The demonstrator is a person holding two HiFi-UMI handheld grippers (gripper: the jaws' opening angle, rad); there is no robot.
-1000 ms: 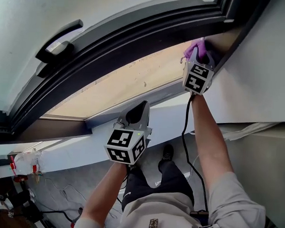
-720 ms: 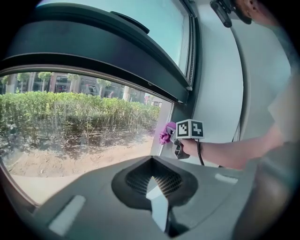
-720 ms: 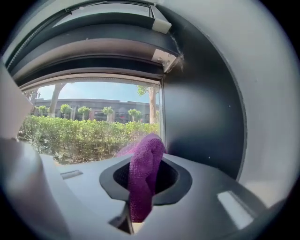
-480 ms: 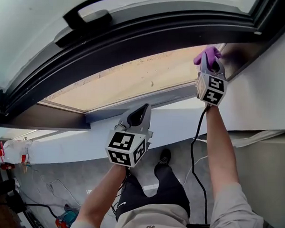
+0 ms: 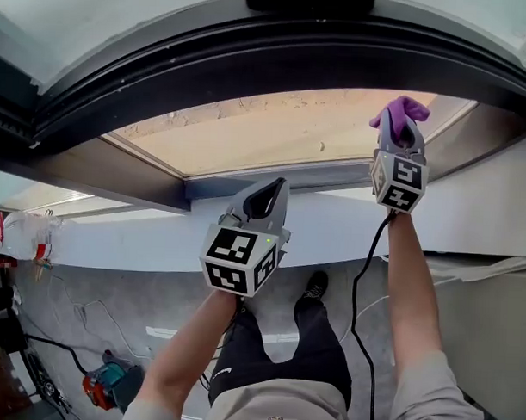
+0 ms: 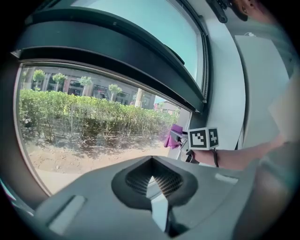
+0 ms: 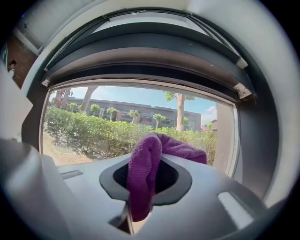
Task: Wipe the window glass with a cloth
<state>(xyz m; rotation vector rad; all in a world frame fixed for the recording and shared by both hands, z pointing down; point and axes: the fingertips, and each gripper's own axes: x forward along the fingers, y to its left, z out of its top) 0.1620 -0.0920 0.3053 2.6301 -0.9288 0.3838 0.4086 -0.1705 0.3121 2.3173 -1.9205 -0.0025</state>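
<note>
Right now the right gripper is clamped on a purple cloth, with a fold bunched up between its jaws. It holds the cloth up at the far right of the window glass, close to the dark frame. I cannot tell whether the cloth touches the pane. The left gripper hangs lower, near the sill at mid-window, its jaws closed together with nothing between them. The glass shows no streaks or wet marks, so the wiped area is unreadable. Likely the wipe is at the right edge, with the whole left stretch still to cover.
</note>
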